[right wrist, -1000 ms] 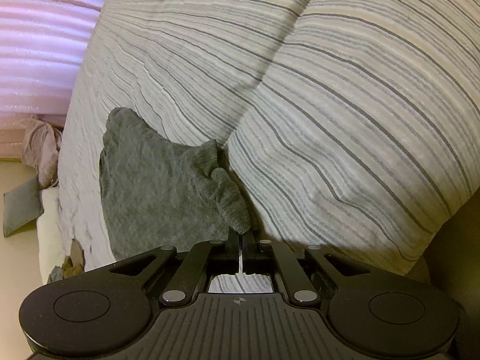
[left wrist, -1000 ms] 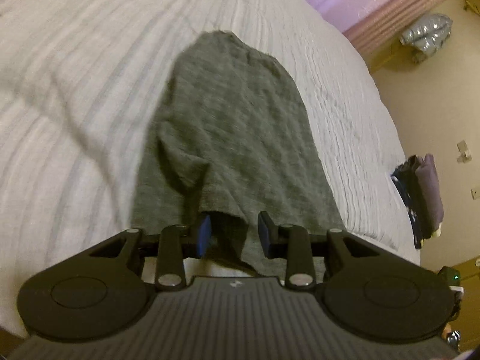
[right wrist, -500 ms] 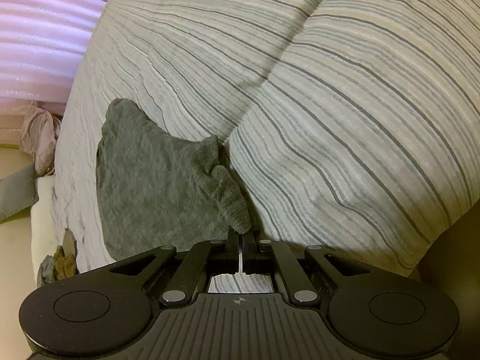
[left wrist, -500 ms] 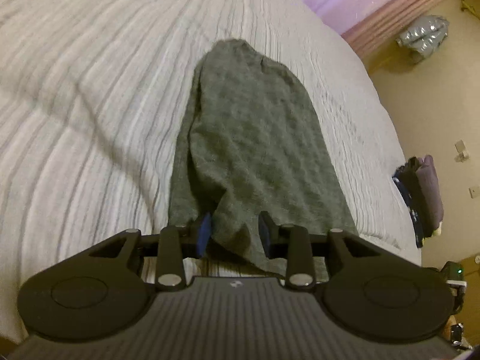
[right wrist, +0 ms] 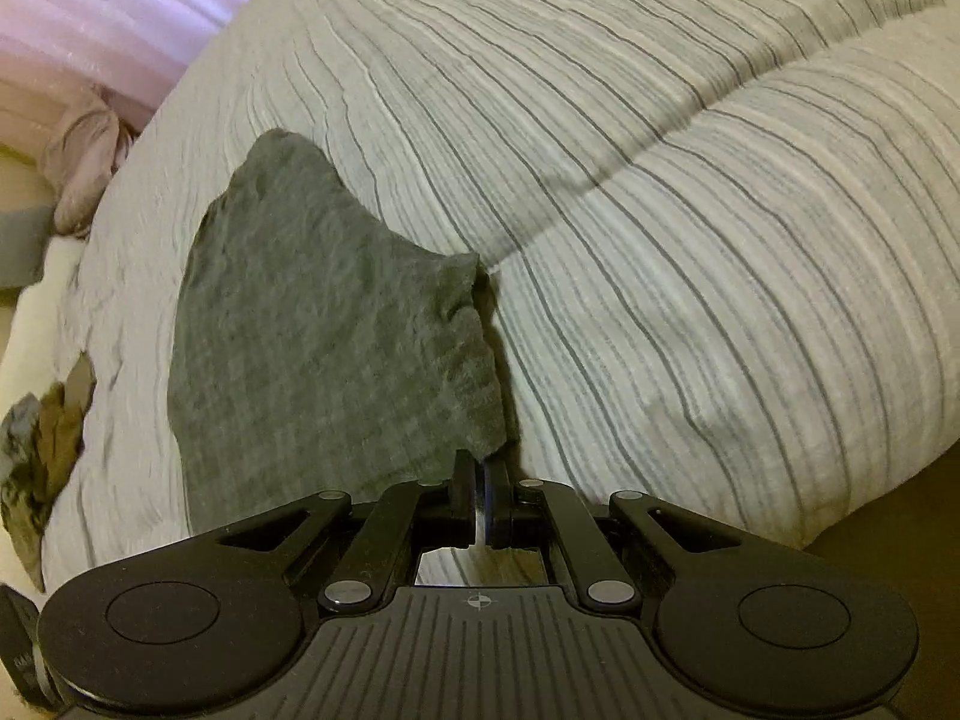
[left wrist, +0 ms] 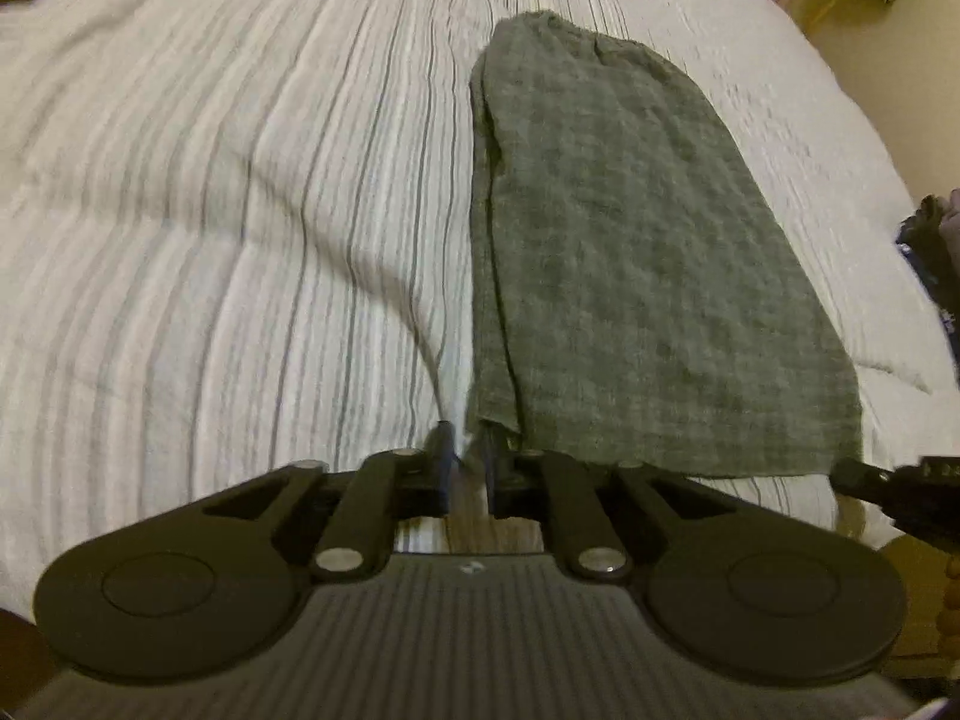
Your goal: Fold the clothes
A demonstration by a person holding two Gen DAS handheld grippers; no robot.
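Left wrist view carried no readable writing; a small round emblem on the tool body was too small to make out. A grey garment (left wrist: 630,252) lay flat on the striped bedspread (left wrist: 210,210), stretching from the left gripper (left wrist: 467,456) toward one o'clock. Its near left corner sat at the tips, a narrow strip of cloth showing between the jaws as they were closing on it; blur hid whether the pads already pressed it. At three o'clock a dark pile (left wrist: 936,252) was cut off by the frame edge, and a black tool part (left wrist: 888,480) poked in at four o'clock, only partly seen.

From the right wrist view, the same garment (right wrist: 324,336) spread from the right gripper (right wrist: 480,468) toward eleven o'clock, on the bedspread (right wrist: 690,210). Those jaws were closed tight, pinching the garment's near corner at its tips. Crumpled clothes (right wrist: 42,438) at nine o'clock were hard to identify.
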